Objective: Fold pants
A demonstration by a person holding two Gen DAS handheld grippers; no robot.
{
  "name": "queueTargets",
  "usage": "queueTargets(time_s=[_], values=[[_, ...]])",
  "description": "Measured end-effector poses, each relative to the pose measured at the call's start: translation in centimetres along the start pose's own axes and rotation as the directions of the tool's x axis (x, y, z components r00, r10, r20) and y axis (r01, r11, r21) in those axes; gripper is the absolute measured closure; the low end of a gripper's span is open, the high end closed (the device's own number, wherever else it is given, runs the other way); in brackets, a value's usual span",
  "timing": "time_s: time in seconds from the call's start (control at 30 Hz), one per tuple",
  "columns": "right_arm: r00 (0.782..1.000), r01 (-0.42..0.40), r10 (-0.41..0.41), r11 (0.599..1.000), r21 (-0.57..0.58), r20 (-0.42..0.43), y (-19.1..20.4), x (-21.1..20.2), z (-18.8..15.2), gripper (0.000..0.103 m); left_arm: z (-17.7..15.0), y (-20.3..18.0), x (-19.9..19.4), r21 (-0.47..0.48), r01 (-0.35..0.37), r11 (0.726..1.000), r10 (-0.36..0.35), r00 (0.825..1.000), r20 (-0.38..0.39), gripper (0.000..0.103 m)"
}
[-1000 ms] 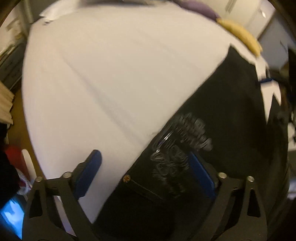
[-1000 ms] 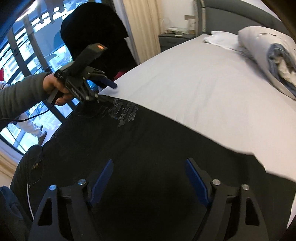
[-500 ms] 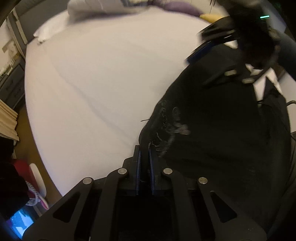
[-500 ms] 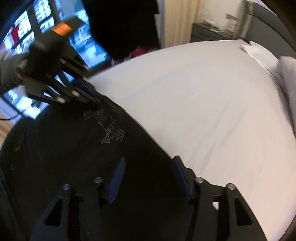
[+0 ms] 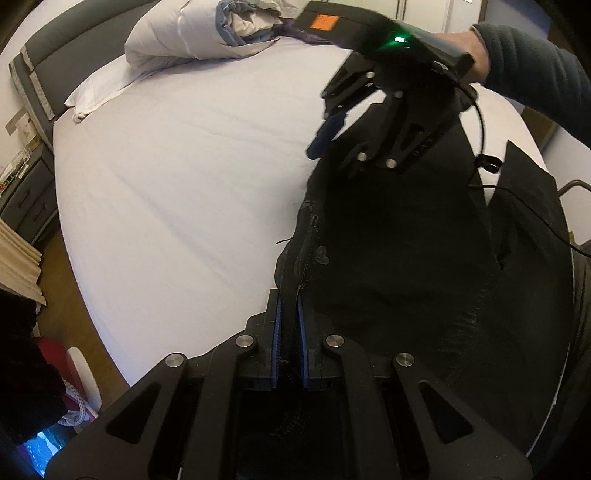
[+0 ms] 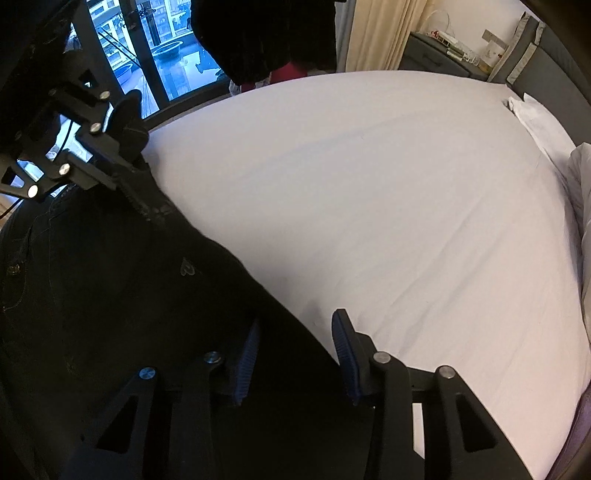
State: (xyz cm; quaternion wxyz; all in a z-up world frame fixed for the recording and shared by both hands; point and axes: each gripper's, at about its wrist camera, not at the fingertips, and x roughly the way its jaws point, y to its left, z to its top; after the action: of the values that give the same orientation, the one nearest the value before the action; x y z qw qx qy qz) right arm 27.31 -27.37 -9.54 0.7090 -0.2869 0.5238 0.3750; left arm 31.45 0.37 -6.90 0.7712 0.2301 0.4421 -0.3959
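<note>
The black pants point(image 5: 406, 258) lie along the near right side of the bed point(image 5: 184, 184). The left gripper point(image 5: 289, 328) has its jaws clamped on the waistband edge, while the right gripper point(image 6: 295, 354) is closing its jaws around the leg edge, not yet pinching. Best let the right bite fully, then lift both edges together so the fold lands even.

White-sheeted bed point(image 6: 369, 184), grey headboard point(image 5: 48, 70), dark nightstand point(image 5: 26, 199), cream curtain point(image 6: 373, 33), tall window point(image 6: 166, 55), wooden floor point(image 5: 70, 295).

Left tool pinching the edge of black pants on a bed

The left tool point(image 5: 289, 339) clamps a raised fold of the black pants point(image 5: 399, 258) over the white bed sheet point(image 5: 184, 177). Beyond, the right tool point(image 5: 332, 147), hand-held, is closing over the same edge; a pillow point(image 5: 103, 88) lies by the headboard.
</note>
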Motion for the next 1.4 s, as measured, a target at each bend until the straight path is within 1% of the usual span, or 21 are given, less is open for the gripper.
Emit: queueTargets(time_s=[0.1,0.2,0.27,0.33,0.37,0.4,0.5,0.6,0.63,0.7,0.77,0.8,0.87,1.03,1.07,1.13,1.2,1.27,1.3,1.33,1.4], values=[[1.000,-0.002,0.002,1.000,-0.013,-0.009,-0.3,-0.1,0.1,0.060,-0.1,-0.6,-0.8,0.029,-0.007,1.000,0.007,1.000,0.008,0.096],[0.999,-0.025,0.024,0.999,-0.024,-0.033,-0.3,0.1,0.0,0.060,-0.2,-1.3,-0.8,0.047,-0.013,0.999,0.012,1.000,0.015,0.096],[0.998,-0.039,0.038,0.999,-0.028,-0.043,-0.1,0.0,-0.1,0.066,-0.3,-1.4,-0.7,0.048,-0.012,0.999,0.012,1.000,0.012,0.096],[0.998,-0.047,0.046,0.998,-0.035,-0.037,0.5,-0.4,-0.1,0.083,-0.4,-1.3,-0.5,0.039,-0.013,0.999,0.013,1.000,0.008,0.096],[0.999,-0.045,0.044,0.998,-0.036,-0.033,1.0,-0.9,-0.4,0.086,-0.5,-1.3,-0.5,0.034,-0.013,0.999,0.013,1.000,0.009,0.096],[0.999,-0.046,0.045,0.998,-0.031,-0.026,1.2,-1.4,-0.6,0.091,-0.5,-1.1,-0.6,0.028,-0.014,1.000,0.014,1.000,0.011,0.096],[1.000,-0.023,0.023,1.000,0.005,0.004,1.9,-3.1,-1.4,0.095,-0.5,-1.2,-0.8,0.015,-0.019,1.000,0.018,1.000,0.024,0.096],[0.998,-0.021,0.015,0.995,0.095,0.057,2.8,-4.6,-2.2,0.098,-0.5,-1.9,-1.8,0.024,-0.021,0.999,0.020,0.999,0.043,0.096],[0.997,-0.022,0.010,0.989,0.146,0.082,3.3,-5.3,-2.9,0.098,-0.7,-2.2,-2.2,0.029,-0.024,0.999,0.022,0.999,0.048,0.096],[0.992,-0.060,0.031,0.970,0.234,0.125,4.4,-5.8,-4.2,0.098,-1.1,-3.3,-3.0,0.039,-0.026,0.999,0.024,0.998,0.057,0.096],[0.981,-0.126,0.064,0.928,0.351,0.183,6.3,-6.5,-5.7,0.098,-1.7,-4.4,-3.5,0.043,-0.026,0.999,0.024,0.998,0.060,0.096],[0.976,-0.155,0.075,0.898,0.413,0.203,7.0,-6.6,-6.4,0.098,-2.1,-4.9,-3.6,0.043,-0.024,0.999,0.021,0.998,0.058,0.096],[0.964,-0.225,0.108,0.822,0.523,0.245,7.9,-6.6,-7.9,0.098,-3.0,-6.3,-3.8,0.036,-0.011,0.999,0.009,0.999,0.051,0.096],[0.924,-0.364,0.161,0.653,0.664,0.348,11.3,-5.7,-13.0,0.098,-5.2,-10.3,-4.5,0.062,0.012,0.998,-0.014,0.999,0.033,0.096],[0.921,-0.371,0.163,0.639,0.674,0.353,11.8,-5.6,-13.8,0.098,-5.7,-11.2,-4.7,0.072,0.018,0.997,-0.020,0.999,0.026,0.096],[0.920,-0.378,0.165,0.623,0.685,0.357,13.2,-6.1,-15.1,0.098,-6.7,-13.1,-4.9,0.097,0.031,0.995,-0.032,0.999,0.005,0.096],[0.915,-0.389,0.173,0.612,0.689,0.364,12.6,-7.8,-17.8,0.098,-7.9,-14.8,-5.1,0.113,0.041,0.993,-0.039,0.999,-0.019,0.096],[0.915,-0.391,0.178,0.611,0.688,0.362,14.3,-8.9,-18.4,0.098,-8.7,-15.8,-5.2,0.113,0.055,0.992,-0.052,0.998,-0.032,0.096],[0.921,-0.377,0.177,0.625,0.683,0.346,15.2,-9.2,-18.5,0.097,-9.0,-16.3,-5.4,0.113,0.059,0.992,-0.055,0.998,-0.034,0.096],[0.929,-0.358,0.170,0.643,0.677,0.329,16.4,-8.4,-17.5,0.097,-9.1,-16.7,-5.5,0.112,0.061,0.992,-0.057,0.998,-0.037,0.096],[0.946,-0.312,0.156,0.682,0.662,0.285,18.1,-8.2,-17.0,0.097,-9.5,-17.4,-5.8,0.113,0.066,0.991,-0.062,0.997,-0.044,0.096]])
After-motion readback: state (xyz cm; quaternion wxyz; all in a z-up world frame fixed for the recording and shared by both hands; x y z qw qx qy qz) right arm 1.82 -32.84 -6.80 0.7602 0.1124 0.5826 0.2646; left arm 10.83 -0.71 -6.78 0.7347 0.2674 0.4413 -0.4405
